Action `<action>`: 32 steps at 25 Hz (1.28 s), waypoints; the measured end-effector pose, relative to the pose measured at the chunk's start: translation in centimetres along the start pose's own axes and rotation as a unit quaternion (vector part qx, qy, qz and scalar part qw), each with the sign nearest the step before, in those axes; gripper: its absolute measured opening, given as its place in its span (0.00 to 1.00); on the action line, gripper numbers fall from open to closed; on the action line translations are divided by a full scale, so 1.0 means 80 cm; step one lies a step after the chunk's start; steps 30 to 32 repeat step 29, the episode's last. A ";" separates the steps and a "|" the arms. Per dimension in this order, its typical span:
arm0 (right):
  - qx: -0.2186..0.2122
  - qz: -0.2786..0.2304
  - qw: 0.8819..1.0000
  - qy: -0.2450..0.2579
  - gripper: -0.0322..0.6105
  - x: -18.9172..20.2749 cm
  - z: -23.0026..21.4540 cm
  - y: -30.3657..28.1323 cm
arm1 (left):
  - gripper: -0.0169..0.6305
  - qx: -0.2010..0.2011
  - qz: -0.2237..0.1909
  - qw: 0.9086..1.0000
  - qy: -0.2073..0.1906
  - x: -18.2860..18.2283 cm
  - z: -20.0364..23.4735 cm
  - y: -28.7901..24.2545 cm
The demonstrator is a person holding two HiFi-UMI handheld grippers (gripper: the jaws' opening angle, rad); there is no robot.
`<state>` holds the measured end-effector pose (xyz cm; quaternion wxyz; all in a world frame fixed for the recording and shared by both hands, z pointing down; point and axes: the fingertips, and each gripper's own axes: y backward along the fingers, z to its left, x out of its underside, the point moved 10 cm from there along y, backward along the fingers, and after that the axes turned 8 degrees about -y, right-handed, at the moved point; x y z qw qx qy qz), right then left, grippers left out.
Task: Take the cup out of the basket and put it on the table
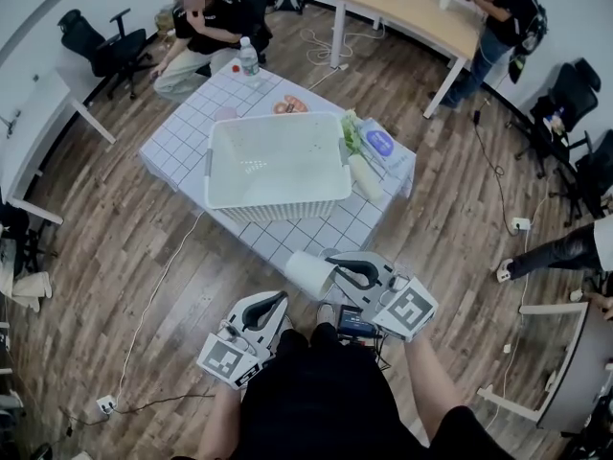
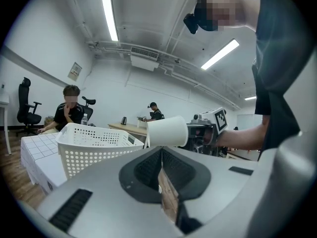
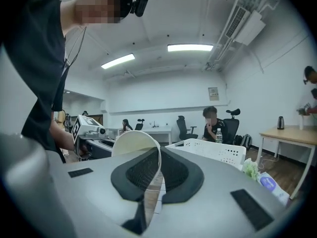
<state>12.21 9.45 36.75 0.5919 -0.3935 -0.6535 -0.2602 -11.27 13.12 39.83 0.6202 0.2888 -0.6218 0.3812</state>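
The cup (image 1: 308, 273) lies on its side in the air just past the table's (image 1: 177, 137) near edge, outside the basket (image 1: 278, 209), with its long axis about level, its rim at the right and its base pointing left. The right gripper (image 1: 337, 268) is clenched on the cup's wall at the rim. The left gripper (image 1: 275, 301), near and left of it, has its jaws pressed together on nothing. The basket stands between the cup and the far tabletop, where a water bottle (image 1: 248, 60) sits, and packets (image 1: 379, 144) lie along the basket's right side
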 end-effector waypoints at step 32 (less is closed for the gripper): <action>0.017 -0.020 0.999 -0.026 0.09 0.009 0.010 0.022 | 0.04 -0.002 -0.003 1.000 0.005 -0.003 0.003 0.001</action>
